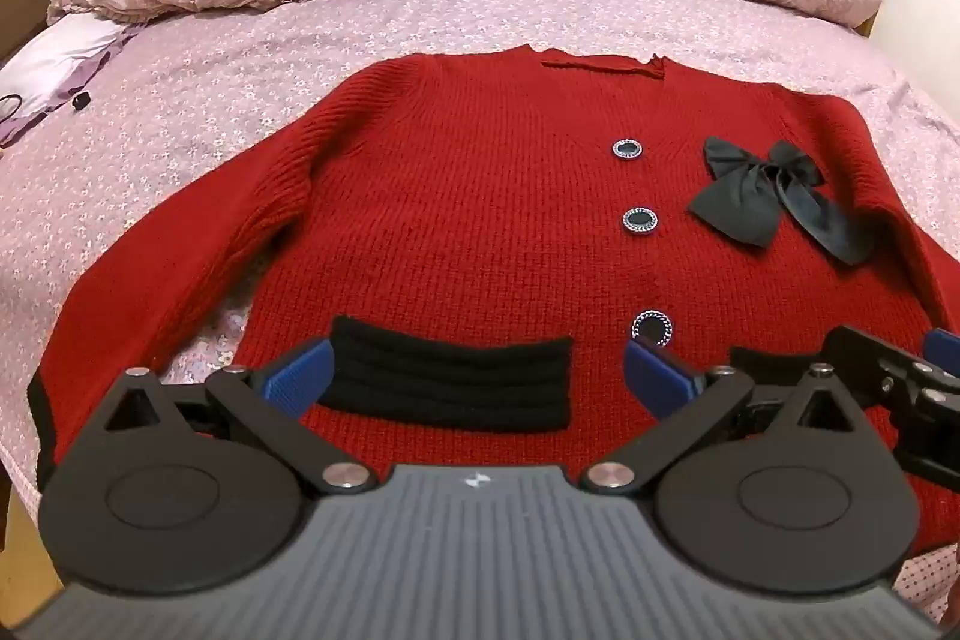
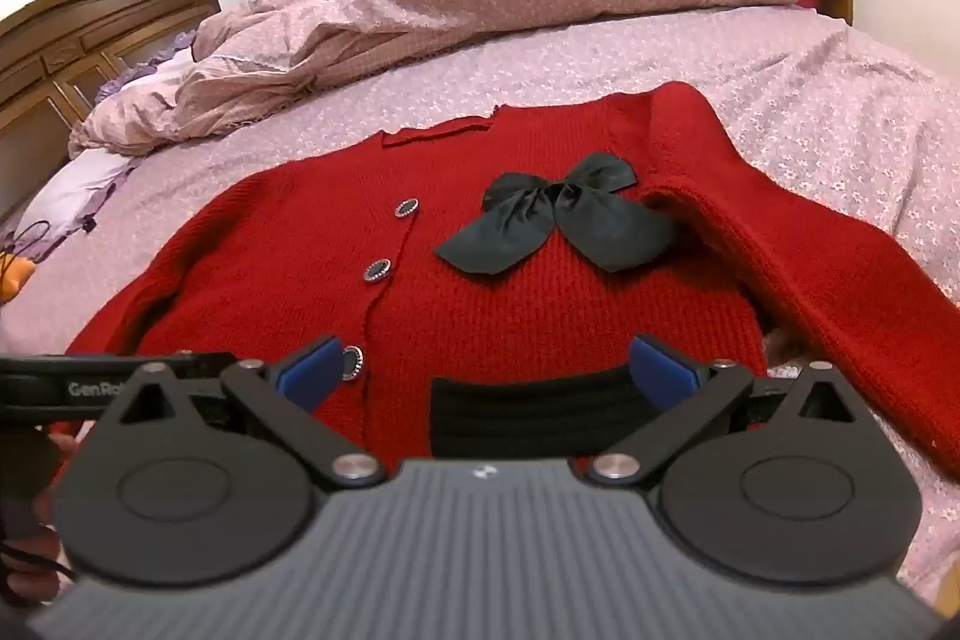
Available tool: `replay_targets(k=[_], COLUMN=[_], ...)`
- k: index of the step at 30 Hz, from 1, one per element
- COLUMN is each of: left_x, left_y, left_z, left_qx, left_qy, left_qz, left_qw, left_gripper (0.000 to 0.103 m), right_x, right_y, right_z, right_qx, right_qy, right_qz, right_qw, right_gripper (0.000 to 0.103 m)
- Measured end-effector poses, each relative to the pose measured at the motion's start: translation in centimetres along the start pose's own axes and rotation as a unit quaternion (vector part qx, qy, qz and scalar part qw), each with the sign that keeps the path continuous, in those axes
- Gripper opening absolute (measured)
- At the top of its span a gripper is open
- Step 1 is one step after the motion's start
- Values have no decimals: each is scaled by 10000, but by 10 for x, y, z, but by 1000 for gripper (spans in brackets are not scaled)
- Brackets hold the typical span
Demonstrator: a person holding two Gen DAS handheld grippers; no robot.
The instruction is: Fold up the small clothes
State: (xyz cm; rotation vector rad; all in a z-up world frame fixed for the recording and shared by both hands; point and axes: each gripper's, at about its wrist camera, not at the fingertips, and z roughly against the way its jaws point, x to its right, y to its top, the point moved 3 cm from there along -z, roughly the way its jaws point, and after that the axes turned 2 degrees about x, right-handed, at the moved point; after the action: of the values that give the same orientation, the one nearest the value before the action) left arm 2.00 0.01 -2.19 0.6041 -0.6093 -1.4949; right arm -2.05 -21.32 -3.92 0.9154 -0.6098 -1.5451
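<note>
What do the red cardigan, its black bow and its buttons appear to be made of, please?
Red cardigan: chunky ribbed knit, likely wool or acrylic, matte. Black bow: smooth woven ribbon with a soft sheen, perhaps satin. Buttons: dark glossy centre in a sparkling silvery rim, maybe metal or plastic.

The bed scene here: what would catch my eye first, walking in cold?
A bright red knitted cardigan lies spread flat, front up, on the lilac flowered bedsheet. A black ribbon bow sits on its chest beside a row of dark round buttons. Nearest the cameras, the left gripper and right gripper hover over the hem, jaws wide open and empty.
</note>
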Motion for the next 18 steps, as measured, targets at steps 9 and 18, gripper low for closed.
replay_targets(k=[9, 18], left_x=[-1, -1], left_y=[0, 1], left_z=[0, -2], left_qx=[-4, -49], left_qy=[33, 56], left_qz=[0, 25], left_qw=[10000, 10000], left_gripper=[103, 103], right_x=[3, 2], right_y=[-4, -2], right_z=[-2, -1], right_qx=[19, -49], right_qy=[-6, -44], right_qz=[-11, -48], right_qw=[10000, 10000], right_gripper=[103, 103])
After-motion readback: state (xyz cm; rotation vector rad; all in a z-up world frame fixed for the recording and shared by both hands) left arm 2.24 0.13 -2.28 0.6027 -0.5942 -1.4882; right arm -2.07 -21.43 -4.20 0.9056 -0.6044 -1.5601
